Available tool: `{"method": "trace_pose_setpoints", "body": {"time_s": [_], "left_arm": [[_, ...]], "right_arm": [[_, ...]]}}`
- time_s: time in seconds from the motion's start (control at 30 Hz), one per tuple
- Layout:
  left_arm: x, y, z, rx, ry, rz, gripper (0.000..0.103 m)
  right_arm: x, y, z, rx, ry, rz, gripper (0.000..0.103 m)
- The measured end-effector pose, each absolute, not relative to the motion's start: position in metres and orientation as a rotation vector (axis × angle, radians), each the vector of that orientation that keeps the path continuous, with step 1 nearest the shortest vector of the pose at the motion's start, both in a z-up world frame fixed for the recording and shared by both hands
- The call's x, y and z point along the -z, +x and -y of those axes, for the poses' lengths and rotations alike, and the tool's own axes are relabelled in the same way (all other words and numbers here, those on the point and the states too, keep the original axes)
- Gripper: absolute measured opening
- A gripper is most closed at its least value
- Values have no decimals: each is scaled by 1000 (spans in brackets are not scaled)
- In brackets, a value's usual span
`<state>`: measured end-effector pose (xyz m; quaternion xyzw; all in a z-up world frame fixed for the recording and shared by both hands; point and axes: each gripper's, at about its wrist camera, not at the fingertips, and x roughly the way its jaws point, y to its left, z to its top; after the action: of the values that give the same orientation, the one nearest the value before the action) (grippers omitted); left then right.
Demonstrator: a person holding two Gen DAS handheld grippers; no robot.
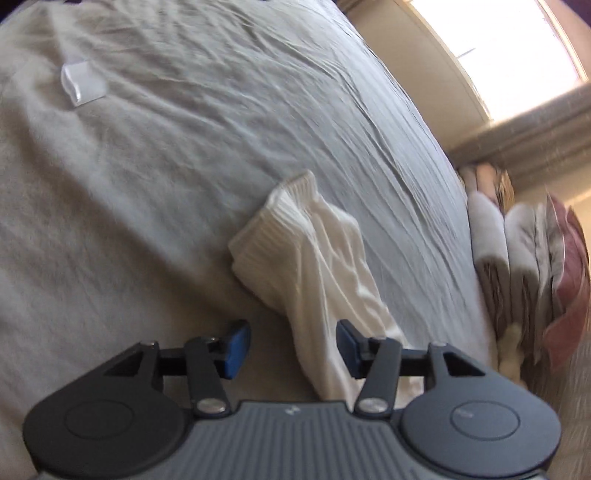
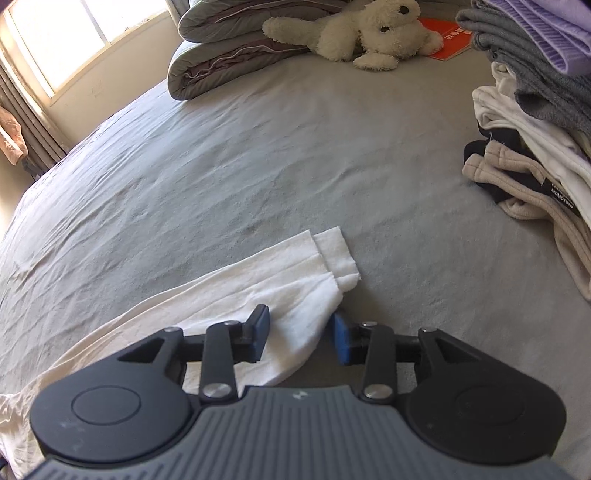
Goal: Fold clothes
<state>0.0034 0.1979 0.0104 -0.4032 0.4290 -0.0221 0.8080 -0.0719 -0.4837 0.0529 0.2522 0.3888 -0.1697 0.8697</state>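
- My left gripper (image 1: 293, 349) points steeply down at the bed; its jaws stand about half open, and the blue pads (image 1: 236, 349) press on nothing. White cloth passes between them, loose against the right-hand pad at most.
- My right gripper (image 2: 301, 338) is likewise pitched down, jaws parted somewhat less. Cloth lies between them; I see no pinch, so I judge it released.
- The white garment (image 2: 258, 284), my landmark, lies on the grey sheet (image 2: 258, 147) directly under both grippers. In the right wrist view its two squared ends sit just beyond my fingertips, one overlapping the other; the rest trails back to the near left.
- In the left wrist view a ribbed cuff (image 1: 280, 210) of the same white cloth lies bunched just beyond that gripper.
- Step in hand, as I judge it: a fold has been laid and let go. The next move calls for a fresh grasp on an edge, both pads closing squarely on cloth, since the bunched cuff needs flattening.
- Beyond the garment to the right stands a pile of clothes (image 2: 535, 122), well apart.
- Farthest beyond it: a folded quilt (image 2: 229, 48) and a plush toy (image 2: 362, 33).
- A small clear packet (image 1: 83, 83) lies far beyond the cuff.
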Motion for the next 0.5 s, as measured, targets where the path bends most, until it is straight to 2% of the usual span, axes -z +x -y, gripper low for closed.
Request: {"method": "trace_pose_setpoints", "body": {"time_s": [0.03, 0.2, 0.23, 0.27, 0.33, 0.37, 0.5], "left_arm": [[-8, 7, -201, 37, -891, -902, 57], [-8, 23, -204, -37, -911, -838, 58], [-8, 26, -204, -55, -904, -826, 54], [-10, 27, -203, -88, -879, -809, 42], [-11, 28, -201, -136, -833, -785, 28], [-11, 28, -201, -141, -828, -776, 24], [-21, 21, -206, -100, -841, -703, 17]], "right_arm": [[-53, -72, 483, 357, 528, -813, 41], [-52, -73, 483, 352, 525, -808, 41], [-52, -74, 484, 352, 526, -806, 41], [-52, -74, 484, 353, 527, -805, 41], [-52, -75, 484, 355, 525, -804, 41], [-52, -75, 484, 355, 523, -803, 41], [-52, -76, 485, 353, 523, -799, 41]]}}
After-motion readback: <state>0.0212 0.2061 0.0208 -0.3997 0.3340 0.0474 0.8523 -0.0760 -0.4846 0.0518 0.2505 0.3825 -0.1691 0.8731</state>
